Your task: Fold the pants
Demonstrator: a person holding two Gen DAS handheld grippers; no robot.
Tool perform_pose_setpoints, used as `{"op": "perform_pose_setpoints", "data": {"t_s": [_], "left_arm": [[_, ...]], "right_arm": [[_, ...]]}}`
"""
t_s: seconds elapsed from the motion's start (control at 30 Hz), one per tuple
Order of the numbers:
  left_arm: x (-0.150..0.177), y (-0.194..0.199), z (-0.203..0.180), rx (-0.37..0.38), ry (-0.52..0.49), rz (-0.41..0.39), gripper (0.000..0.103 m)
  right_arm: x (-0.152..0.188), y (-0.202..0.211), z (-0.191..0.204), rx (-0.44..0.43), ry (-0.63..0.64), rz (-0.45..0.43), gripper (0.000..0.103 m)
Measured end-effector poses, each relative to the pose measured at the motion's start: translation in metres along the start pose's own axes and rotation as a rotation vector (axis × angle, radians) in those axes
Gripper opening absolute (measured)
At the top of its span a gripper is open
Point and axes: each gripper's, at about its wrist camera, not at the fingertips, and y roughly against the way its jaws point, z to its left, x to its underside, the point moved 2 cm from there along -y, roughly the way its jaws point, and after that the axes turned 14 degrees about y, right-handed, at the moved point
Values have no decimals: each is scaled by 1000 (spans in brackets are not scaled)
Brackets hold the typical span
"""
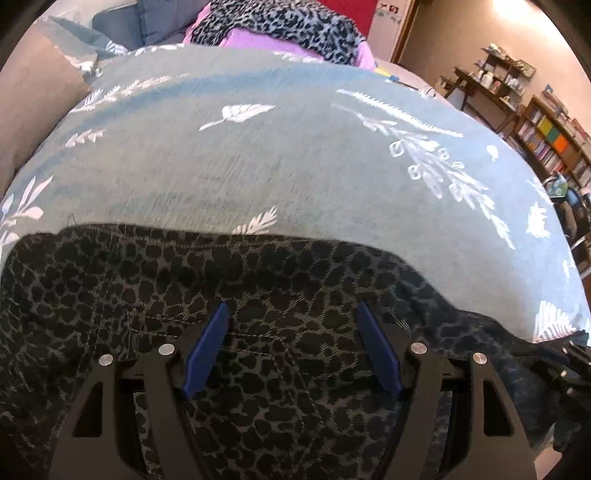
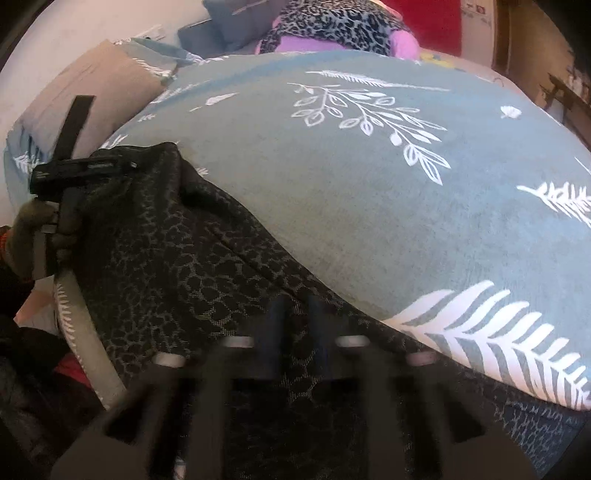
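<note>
- Leaf-print bedspread (image 1: 295, 166) fills the upper frame.
- Leopard-print pants (image 1: 258, 295) lie across the lower frame of both views, on that bedspread.
- Left gripper (image 1: 291, 350) stands spread over the pants, gripping nothing.
- Right gripper (image 2: 295, 343), blurred, looks pinched onto pants fabric.
- Judged early: the left should clamp an edge next, before folding.

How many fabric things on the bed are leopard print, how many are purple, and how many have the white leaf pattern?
Leopard print: 2, the pants up front and a garment at the back
Purple: 1, a cloth under that garment
White leaf pattern: 1, the bedspread
Total: 4
</note>
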Motion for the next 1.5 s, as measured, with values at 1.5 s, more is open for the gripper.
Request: {"op": "perform_pose_setpoints", "data": {"t_s": [1.5], "left_arm": [[57, 51, -62, 13, -176, -87, 73]], "right_arm": [[66, 71, -20, 166, -379, -201, 39]]}}
